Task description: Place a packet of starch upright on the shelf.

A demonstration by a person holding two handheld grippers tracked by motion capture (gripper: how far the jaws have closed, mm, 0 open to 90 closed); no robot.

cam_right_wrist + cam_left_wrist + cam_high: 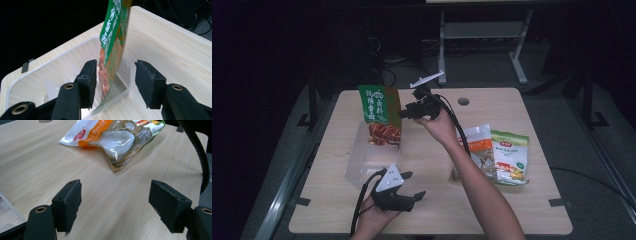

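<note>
In the clear tub point(362, 162), an upright green snack pouch point(379, 112) between spread right gripper point(408, 111) fingers.

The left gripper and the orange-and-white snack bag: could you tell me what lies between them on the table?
Nothing: in the left gripper view, bare wooden table runs from the open left gripper to the orange-and-white snack bag.

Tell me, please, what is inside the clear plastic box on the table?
The green snack bag stands upright at the far end of the clear plastic box, its bottom inside. The rest of the box looks empty. What lies under the bag is hidden.
</note>
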